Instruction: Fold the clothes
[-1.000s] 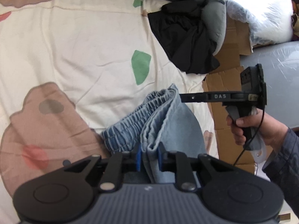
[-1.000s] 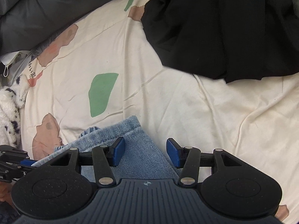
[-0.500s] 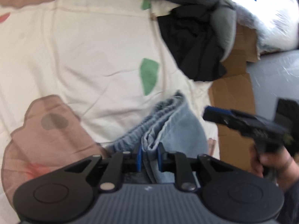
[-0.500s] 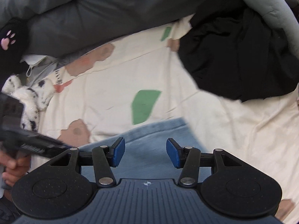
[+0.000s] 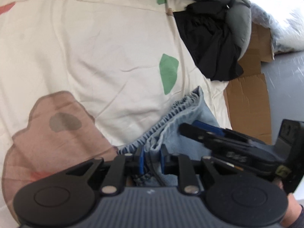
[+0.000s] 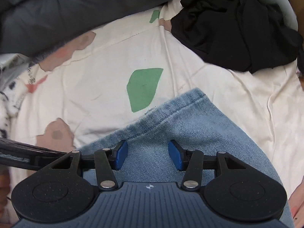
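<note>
denim garment runs off the bottom edge, extent hidden.

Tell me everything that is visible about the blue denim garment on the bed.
The denim garment is light blue, faded, with a twill weave. A stitched hem runs across its far corner, and a gathered elastic waistband shows along one edge. It lies doubled over on the cream patterned sheet, near a green patch. The left gripper is shut on a bunched edge beside the waistband. The right gripper hangs open just above the flat cloth; contact cannot be told.
</note>
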{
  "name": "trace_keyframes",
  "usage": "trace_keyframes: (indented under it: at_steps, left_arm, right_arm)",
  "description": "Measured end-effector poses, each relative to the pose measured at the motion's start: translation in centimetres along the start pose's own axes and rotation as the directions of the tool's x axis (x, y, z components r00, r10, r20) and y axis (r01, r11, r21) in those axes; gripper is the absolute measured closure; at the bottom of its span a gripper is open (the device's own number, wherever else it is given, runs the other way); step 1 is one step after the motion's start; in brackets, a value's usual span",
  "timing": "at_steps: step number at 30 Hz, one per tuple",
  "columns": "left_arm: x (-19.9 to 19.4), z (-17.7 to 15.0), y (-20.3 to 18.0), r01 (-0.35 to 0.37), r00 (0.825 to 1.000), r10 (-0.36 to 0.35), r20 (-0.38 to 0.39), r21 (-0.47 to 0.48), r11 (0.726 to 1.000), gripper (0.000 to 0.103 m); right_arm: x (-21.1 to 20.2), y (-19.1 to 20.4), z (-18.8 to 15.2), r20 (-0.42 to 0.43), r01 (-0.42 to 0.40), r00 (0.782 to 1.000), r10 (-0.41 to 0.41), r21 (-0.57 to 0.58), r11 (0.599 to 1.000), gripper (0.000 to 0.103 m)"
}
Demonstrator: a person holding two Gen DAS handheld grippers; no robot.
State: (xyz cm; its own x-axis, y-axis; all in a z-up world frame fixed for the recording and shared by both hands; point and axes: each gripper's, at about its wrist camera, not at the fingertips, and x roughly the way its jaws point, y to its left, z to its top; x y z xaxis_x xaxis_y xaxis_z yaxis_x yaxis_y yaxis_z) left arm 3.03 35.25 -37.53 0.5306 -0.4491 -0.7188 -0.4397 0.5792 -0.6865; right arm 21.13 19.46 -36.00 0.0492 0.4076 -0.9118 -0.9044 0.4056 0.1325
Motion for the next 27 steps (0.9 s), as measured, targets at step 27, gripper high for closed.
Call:
trace_keyframes:
  at_steps: [27]
  left_arm:
    - [-0.5, -0.1, -6.7, -0.028, 0.999, 0.041, -0.035, 0.310, 0.950, 0.093]
  right_arm:
    - [-0.1, -3.6, 0.8, 0.074, -0.144, 0.989, 0.129, 0.253, 0.957, 0.081]
